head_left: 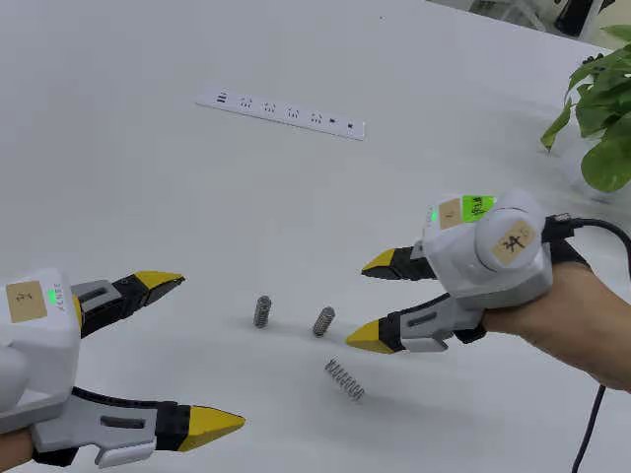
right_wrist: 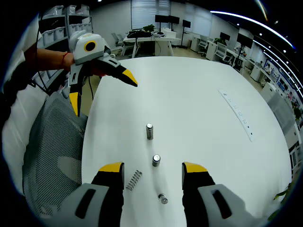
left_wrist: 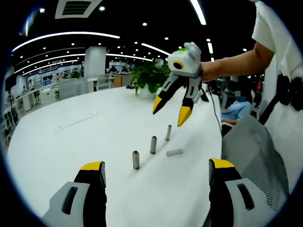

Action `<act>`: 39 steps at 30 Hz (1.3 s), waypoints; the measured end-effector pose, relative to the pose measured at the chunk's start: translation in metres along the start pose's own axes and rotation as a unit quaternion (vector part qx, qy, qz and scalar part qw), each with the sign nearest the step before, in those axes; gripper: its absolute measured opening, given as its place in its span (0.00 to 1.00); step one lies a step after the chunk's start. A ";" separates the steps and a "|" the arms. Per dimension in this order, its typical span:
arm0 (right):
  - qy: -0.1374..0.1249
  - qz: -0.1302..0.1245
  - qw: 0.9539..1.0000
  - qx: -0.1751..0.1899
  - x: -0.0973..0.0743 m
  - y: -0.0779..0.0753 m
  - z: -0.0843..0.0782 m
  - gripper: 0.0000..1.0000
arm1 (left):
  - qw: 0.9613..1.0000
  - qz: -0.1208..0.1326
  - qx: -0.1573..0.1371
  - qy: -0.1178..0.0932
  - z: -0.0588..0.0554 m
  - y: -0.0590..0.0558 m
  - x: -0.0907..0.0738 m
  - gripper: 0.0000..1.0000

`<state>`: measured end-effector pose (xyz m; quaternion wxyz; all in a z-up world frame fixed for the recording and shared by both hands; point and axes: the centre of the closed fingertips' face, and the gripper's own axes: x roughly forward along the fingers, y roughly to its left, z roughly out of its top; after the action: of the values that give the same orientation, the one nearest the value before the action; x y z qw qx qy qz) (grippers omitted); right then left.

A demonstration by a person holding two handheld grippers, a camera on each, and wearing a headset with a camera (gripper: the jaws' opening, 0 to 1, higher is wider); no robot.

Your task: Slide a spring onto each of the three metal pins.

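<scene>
I see the jaws of left gripper (head_left: 212,350) and right gripper (head_left: 356,304) released, empty; one spring (head_left: 344,379) lies flat on the worktop (head_left: 296,217).

The white surface (head_left: 296,197) is lit brightly and evenly from overhead, and soft, faint shadows are cast beside the loose spring (head_left: 344,379). Ceiling light strips (left_wrist: 66,34) are rendered as curved streaks; both gripper views are bent strongly at the edges.

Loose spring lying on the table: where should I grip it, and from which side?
The spring lies flat on its side, so probably grip across its middle, coming down from above with the right gripper, which is open and nearest. The jaws can then straddle the coil, leaving both ends free.
</scene>
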<state>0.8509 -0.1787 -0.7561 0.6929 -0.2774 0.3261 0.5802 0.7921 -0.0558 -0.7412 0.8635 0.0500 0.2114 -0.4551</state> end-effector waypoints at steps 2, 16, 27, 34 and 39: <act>-0.008 -0.003 1.000 0.003 -0.007 0.003 -0.002 0.53 | 1.000 -0.001 0.005 0.004 0.001 -0.001 0.000 0.91; -0.066 -0.023 0.996 0.052 -0.045 0.018 -0.026 0.69 | 0.999 -0.011 0.026 0.027 0.009 -0.006 0.004 0.91; -0.105 -0.029 0.991 0.076 -0.062 0.023 -0.044 0.79 | 0.998 -0.016 0.041 0.048 0.012 -0.012 0.005 0.90; -0.122 -0.029 0.989 0.084 -0.071 0.028 -0.059 0.84 | 0.997 -0.017 0.052 0.061 0.013 -0.013 0.005 0.90; -0.130 -0.034 0.986 0.094 -0.077 0.031 -0.071 0.84 | 0.995 -0.022 0.063 0.074 0.014 -0.016 0.006 0.89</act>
<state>0.8024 -0.2758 -0.7413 0.7718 -0.1445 0.2766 0.5541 0.7866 -0.0741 -0.7295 0.8302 0.1334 0.2463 -0.4820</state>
